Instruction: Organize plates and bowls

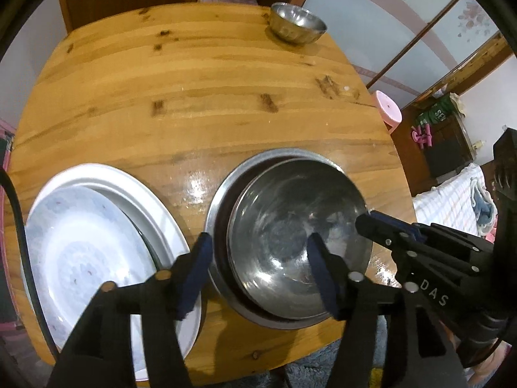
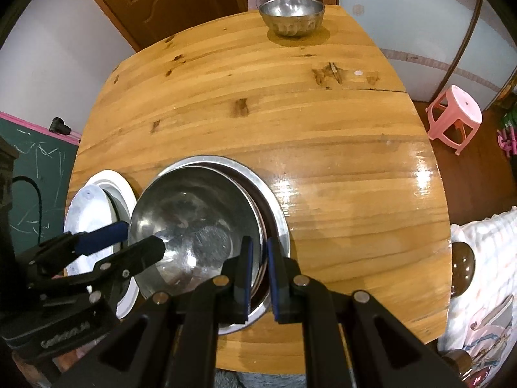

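Observation:
A wide steel bowl (image 1: 290, 226) (image 2: 194, 220) sits nested in a larger steel dish (image 1: 219, 194) (image 2: 274, 207) near the front of the round wooden table (image 1: 194, 97). A dark layer shows between their rims. My right gripper (image 2: 260, 274) (image 1: 368, 218) is shut on the top bowl's right rim. My left gripper (image 1: 260, 274) (image 2: 129, 242) stands open astride the left rim, one finger inside the bowl and one outside, pads clear of the metal. Two stacked white plates (image 1: 80, 242) (image 2: 90, 213) lie just left of the bowls. A small steel bowl (image 1: 297, 24) (image 2: 290, 16) stands at the far edge.
Bare wood stretches between the stack and the small bowl. A pink stool (image 2: 455, 116) stands on the floor to the right, and a bed with checked cloth (image 2: 478, 242) is beside the table. A green chalkboard (image 2: 32, 177) leans at the left.

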